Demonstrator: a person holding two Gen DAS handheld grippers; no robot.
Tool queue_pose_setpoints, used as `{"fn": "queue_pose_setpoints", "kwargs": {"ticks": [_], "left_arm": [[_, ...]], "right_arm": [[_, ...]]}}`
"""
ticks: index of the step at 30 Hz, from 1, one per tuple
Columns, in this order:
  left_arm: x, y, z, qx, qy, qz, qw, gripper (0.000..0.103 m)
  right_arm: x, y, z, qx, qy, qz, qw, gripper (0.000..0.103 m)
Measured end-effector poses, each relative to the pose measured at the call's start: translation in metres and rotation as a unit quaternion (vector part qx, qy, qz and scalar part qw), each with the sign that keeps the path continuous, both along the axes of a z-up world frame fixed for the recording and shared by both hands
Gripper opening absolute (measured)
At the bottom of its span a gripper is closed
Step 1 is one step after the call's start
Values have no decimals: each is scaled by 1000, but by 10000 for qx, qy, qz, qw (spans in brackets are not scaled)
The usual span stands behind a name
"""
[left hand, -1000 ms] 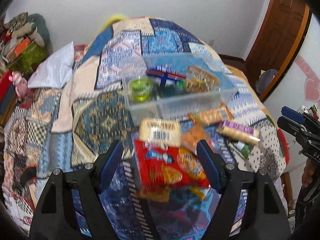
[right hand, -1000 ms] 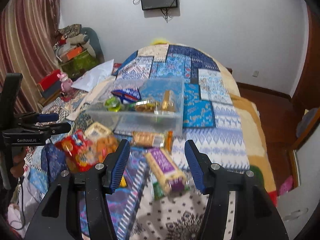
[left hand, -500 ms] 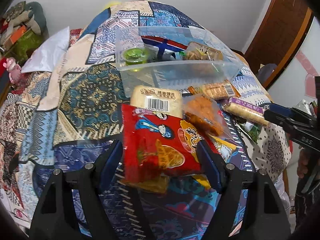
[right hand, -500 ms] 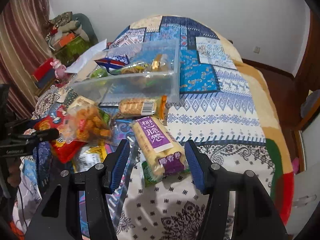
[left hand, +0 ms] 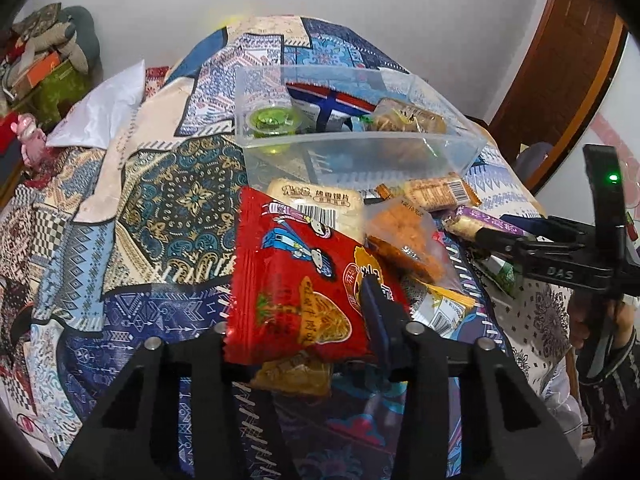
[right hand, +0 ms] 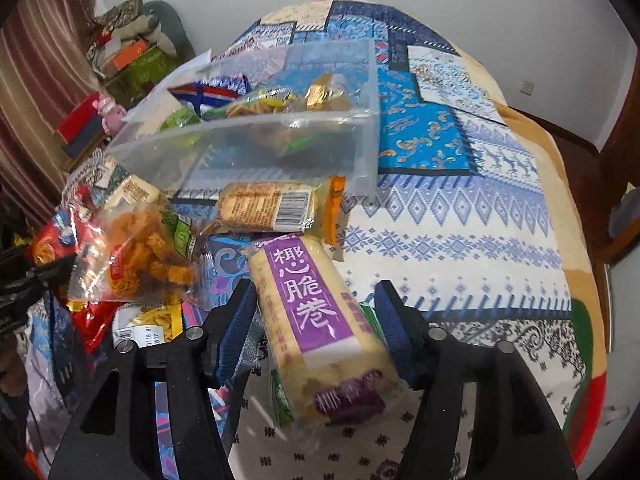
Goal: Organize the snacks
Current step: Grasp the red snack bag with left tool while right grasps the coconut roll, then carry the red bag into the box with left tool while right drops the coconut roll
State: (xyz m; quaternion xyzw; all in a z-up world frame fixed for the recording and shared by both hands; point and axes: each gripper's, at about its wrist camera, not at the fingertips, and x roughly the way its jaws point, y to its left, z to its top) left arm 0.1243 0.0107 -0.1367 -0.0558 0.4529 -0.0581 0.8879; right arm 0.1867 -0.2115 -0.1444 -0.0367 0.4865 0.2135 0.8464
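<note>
A red snack bag (left hand: pixel 296 276) lies on top of the heap of snacks, and my left gripper (left hand: pixel 300 308) is closing on it. Its right pad (left hand: pixel 376 312) digs into the bag's side; the left pad is hidden behind the bag. In the right wrist view a long pack of rolls with a purple label (right hand: pixel 316 304) lies on the bedspread between the jaws of my right gripper (right hand: pixel 316 292). Those jaws are opening, with a gap on either side of the pack. Behind the heap stands a clear plastic bin (left hand: pixel 360 136) holding a green jelly cup (left hand: pixel 272 120) and other packets.
Loose snacks lie before the bin: a cream cracker pack (left hand: pixel 316 200), a clear bag of orange crisps (right hand: pixel 136 256) and an orange biscuit pack (right hand: pixel 272 206). All rest on a patchwork bedspread (right hand: pixel 460 220). A white pillow (left hand: pixel 104 112) lies far left; the bed's edge drops off right.
My left jaws have come in from wide apart onto the red bag. My right gripper has sunk towards the bed, so the purple pack now lies between its slightly wider jaws.
</note>
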Motion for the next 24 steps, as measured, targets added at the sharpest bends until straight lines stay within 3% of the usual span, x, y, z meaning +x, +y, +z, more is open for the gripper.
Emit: {"fn": "queue_pose_setpoints", "kwargs": {"ticks": [5, 7, 9, 17, 24], "left_arm": [[-7, 5, 9, -60, -106, 3, 9999, 31], [-10, 6, 15, -79, -159, 3, 9998, 28], [-12, 6, 19, -102, -201, -8, 9997, 25], [-9, -12, 14, 96, -149, -252, 9995, 25], [-9, -8, 16, -30, -198, -178, 9996, 22]], "right_arm": [[-6, 6, -3, -95, 5, 155, 9998, 56], [-10, 7, -1, -103, -20, 212, 9997, 45], [-14, 8, 2, -8, 12, 307, 9995, 43], [-31, 21, 3, -45, -26, 557, 9984, 43], [-29, 23, 6, 124, -48, 448, 9989, 43]]}}
